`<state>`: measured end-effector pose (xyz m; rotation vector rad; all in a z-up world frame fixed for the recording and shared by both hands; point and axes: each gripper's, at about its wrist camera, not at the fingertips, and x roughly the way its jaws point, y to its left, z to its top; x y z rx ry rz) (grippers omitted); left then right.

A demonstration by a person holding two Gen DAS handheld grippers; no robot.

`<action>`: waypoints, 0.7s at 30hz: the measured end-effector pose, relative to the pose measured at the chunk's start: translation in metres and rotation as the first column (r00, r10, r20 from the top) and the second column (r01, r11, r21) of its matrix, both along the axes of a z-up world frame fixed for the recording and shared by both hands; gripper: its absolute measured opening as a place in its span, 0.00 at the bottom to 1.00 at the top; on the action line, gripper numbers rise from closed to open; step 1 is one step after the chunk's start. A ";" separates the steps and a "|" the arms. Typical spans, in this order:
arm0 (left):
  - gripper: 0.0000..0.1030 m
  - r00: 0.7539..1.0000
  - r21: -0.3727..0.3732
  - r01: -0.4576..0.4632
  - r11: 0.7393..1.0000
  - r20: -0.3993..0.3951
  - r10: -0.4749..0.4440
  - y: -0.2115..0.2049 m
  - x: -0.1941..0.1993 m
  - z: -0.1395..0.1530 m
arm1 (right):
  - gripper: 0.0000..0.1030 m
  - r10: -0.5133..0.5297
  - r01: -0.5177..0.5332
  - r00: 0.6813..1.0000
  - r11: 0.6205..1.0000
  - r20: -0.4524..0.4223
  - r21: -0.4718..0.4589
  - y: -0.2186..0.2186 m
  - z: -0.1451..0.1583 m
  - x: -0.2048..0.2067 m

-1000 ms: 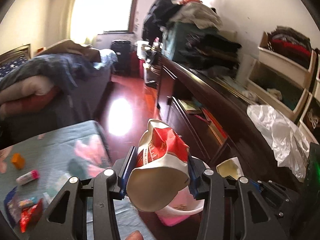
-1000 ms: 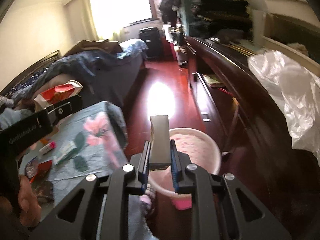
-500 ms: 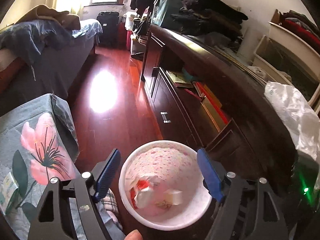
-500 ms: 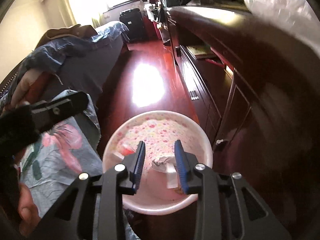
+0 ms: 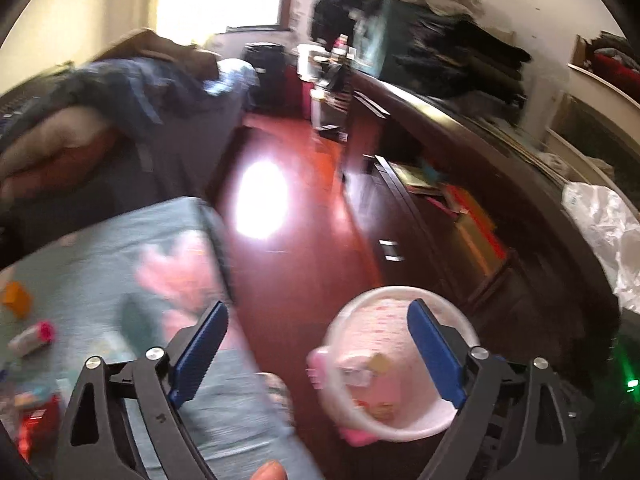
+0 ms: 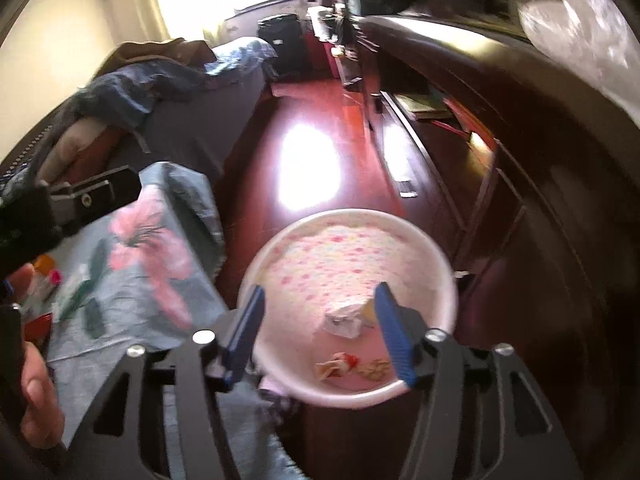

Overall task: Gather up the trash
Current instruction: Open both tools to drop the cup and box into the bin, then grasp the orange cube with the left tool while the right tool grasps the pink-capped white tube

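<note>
A pink-and-white bin stands on the red floor with crumpled wrappers inside; it also shows in the left wrist view. My right gripper is open and empty just above the bin. My left gripper is open and empty, between the bin and the floral-cloth table. Loose trash lies on that table: an orange piece, a small pink-capped tube and red wrappers. The left gripper also shows at the left of the right wrist view.
A long dark cabinet runs along the right, with a white plastic bag on top. A bed with bedding lies at the left. Red wooden floor separates them.
Both grippers dropped their trash into the bin and opened wide. The left gripper has since swung left, back toward the table; the right stays over the bin.
</note>
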<state>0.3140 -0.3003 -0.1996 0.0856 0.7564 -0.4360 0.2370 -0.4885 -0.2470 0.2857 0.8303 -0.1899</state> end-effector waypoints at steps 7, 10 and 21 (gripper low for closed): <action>0.91 0.981 0.042 -0.189 0.981 0.049 0.187 0.095 0.010 0.025 | 0.75 0.197 -0.197 0.979 0.980 0.051 -0.007 0.083 0.033 0.006; 0.91 0.963 0.062 -0.266 0.962 0.070 0.262 0.137 0.018 0.032 | 0.79 0.269 -0.269 0.961 0.963 0.068 -0.011 0.118 0.042 0.010; 0.91 0.907 0.128 -0.421 0.898 0.053 0.418 0.262 0.076 0.022 | 0.80 0.401 -0.396 0.914 0.915 0.060 -0.071 0.208 0.050 0.035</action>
